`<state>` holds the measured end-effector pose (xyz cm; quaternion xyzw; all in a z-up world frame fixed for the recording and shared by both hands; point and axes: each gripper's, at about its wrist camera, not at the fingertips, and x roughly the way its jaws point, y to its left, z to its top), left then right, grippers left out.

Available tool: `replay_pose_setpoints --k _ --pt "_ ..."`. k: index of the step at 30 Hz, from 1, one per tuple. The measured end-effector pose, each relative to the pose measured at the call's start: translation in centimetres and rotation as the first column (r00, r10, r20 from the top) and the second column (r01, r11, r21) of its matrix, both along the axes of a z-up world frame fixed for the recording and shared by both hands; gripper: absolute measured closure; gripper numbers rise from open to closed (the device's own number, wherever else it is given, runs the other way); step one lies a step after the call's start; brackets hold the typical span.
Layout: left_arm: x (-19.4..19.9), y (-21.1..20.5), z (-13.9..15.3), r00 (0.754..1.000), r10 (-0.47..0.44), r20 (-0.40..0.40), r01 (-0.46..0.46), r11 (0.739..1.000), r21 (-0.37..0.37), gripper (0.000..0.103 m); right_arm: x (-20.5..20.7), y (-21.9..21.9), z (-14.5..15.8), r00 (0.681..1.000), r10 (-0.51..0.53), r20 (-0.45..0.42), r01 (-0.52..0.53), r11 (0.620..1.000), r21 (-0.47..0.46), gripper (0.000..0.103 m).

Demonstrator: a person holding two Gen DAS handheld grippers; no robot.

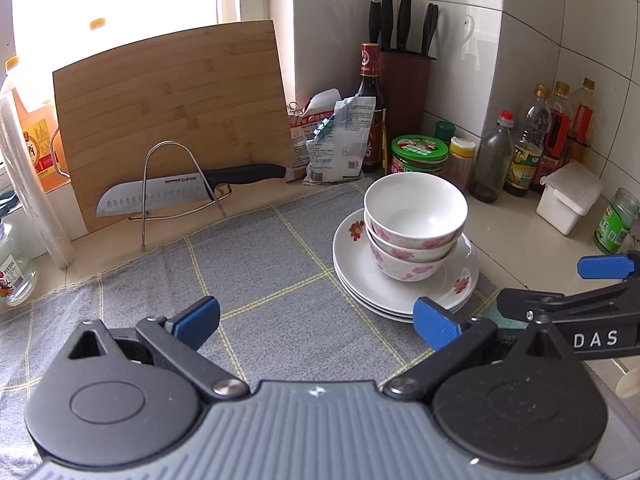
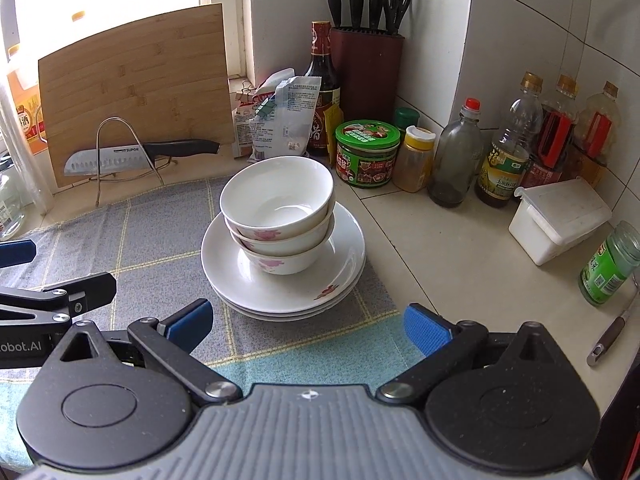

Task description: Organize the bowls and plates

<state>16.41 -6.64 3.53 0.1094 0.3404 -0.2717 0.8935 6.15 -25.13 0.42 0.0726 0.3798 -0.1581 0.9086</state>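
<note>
bowls (image 2: 278,216) sit nested on stacked plates (image 2: 280,280) at frame centre, seemingly finished, since left gripper (image 1: 316,322) and right gripper (image 2: 308,324) gape empty below.

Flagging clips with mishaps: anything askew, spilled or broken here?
Nothing spilled or broken. The three nested bowls sit off-centre and lean slightly on the plate stack. Both the left claw and right claw are open and empty.

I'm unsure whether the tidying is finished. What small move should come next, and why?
Probably draw both hand-held grippers back, left and right. Both are open and hold nothing. The three bowls already sit nested on the stacked plates, and no loose dish shows on the cloth.
</note>
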Motion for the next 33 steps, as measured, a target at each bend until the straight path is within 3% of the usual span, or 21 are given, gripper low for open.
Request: replay_pose_setpoints --k 33 --pt "0.15 0.27 -0.01 1.0 0.008 -0.013 -0.008 1.0 -0.003 0.001 -0.12 0.36 0.36 1.0 -0.004 0.003 0.004 1.0 -0.013 0.0"
